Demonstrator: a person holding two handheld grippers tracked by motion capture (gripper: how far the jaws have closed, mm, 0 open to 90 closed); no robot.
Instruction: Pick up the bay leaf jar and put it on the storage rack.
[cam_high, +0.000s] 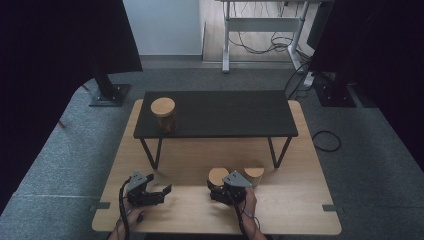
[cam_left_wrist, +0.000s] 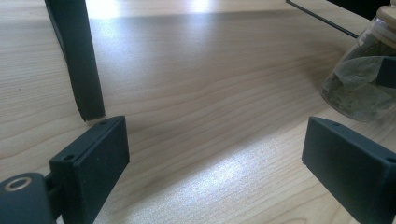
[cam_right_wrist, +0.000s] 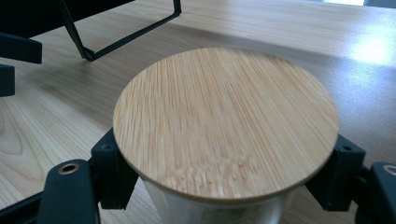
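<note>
Right gripper view: my right fingers clamp the jar under its lid; left fingers gape, empty. Next: lift straight.

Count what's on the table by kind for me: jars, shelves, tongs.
Jars with bamboo lids: 3 — one on the black shelf, one gripped by the right tongs, one just right of it on the table.
Black shelves: 1.
Tongs: 2 — left tongs, right tongs.
Total: 6.
</note>
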